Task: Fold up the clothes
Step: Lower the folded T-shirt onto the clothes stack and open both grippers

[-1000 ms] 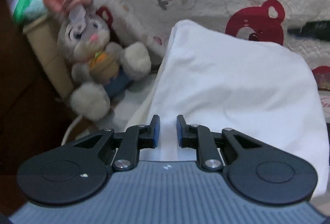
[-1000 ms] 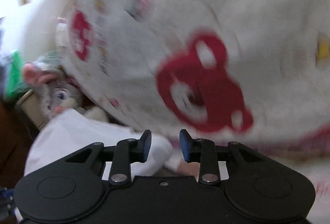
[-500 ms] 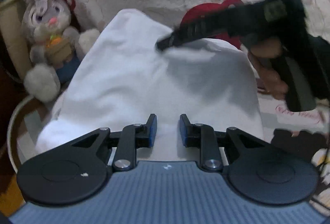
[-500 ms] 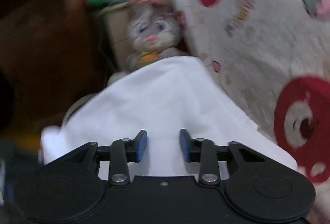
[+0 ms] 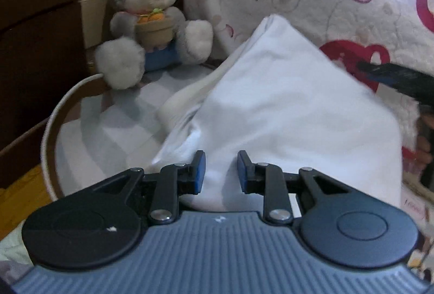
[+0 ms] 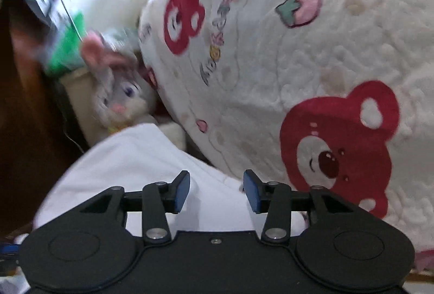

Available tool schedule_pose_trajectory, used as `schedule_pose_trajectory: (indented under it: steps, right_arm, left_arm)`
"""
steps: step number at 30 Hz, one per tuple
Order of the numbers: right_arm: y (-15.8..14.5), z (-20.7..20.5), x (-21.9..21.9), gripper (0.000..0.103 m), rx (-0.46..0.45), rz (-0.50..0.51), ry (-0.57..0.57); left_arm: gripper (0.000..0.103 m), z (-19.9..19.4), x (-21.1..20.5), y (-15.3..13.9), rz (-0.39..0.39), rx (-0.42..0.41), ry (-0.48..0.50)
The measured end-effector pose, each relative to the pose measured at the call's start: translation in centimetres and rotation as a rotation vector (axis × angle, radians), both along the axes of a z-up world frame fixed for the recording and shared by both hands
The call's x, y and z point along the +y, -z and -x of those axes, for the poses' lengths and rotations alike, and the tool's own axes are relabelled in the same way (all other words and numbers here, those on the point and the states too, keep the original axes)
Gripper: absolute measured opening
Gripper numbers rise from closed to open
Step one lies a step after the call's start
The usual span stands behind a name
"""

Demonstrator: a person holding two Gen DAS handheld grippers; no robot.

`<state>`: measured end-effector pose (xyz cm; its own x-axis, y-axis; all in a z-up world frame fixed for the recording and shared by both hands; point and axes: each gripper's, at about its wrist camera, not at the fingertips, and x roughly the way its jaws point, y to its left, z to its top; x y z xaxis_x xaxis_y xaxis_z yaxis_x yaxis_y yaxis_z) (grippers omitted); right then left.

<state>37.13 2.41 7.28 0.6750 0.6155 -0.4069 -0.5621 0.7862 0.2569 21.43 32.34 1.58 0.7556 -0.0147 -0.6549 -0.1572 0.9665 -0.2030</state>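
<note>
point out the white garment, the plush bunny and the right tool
white garment (image 5: 284, 118), left wrist view, middle of top layer
plush bunny (image 5: 154, 23), left wrist view, chest
right tool (image 6: 216, 187), right wrist view, gap between fingertips

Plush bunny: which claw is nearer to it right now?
Left, probably. The left claw is at the folded white garment's near edge, the plush bunny ahead-left. The right claw sits at the garment's far-right edge.

Left hand-held gripper and right hand-held gripper both hold their jaws apart, gripping nothing.
</note>
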Motion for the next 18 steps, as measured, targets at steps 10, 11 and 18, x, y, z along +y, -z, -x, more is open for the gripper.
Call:
schedule_pose_trajectory:
  steps: [10,11,18]
  right_arm:
    - [2.6,7.9,-7.8,0.051,0.006,-0.119,0.01]
    - [2.9,8.6,-8.4,0.052,0.008,-0.113,-0.004]
    - [5.3,13.7,-16.0,0.052,0.068,-0.202,-0.011]
  left_arm:
    - [0.044,3.5,-2.5,0.9,-0.135,0.069,-0.126]
    - [0.044,4.0,-2.9,0.9,-0.133,0.077,-0.146]
    - [0.059,9.3,-10.9,0.2,-0.103,0.045,-0.193]
